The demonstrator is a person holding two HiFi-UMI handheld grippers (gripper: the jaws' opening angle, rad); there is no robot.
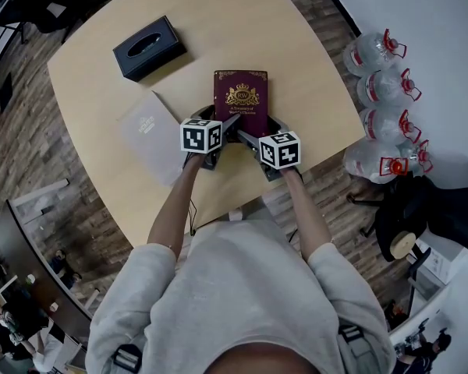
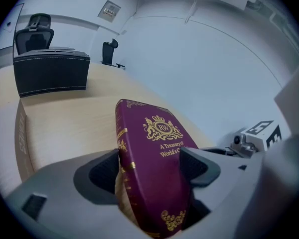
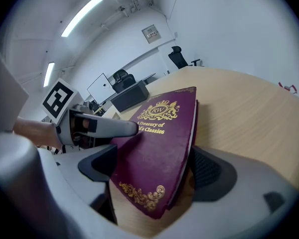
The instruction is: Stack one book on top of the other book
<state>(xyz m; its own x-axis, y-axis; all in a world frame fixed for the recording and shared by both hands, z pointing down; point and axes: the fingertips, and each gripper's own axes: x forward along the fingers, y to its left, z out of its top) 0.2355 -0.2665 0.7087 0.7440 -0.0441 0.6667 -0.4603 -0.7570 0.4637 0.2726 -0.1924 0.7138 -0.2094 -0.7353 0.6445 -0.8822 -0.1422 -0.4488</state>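
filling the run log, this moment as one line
left tool: shut on maroon book | right tool: shut on maroon book | grey book: on table, left of it | stack: not done

The near end of the burgundy hardcover book with gold crest (image 1: 240, 92) is taken up by the left gripper (image 1: 228, 125) and right gripper (image 1: 253, 136), both clamped on it close together. Passage on its left is narrowed by a flat pale grey book (image 1: 150, 135). A black rectangular tissue box (image 1: 149, 47) stands beyond, well apart. Bare light wooden table (image 1: 304, 53) is left open to the right and on the far side.
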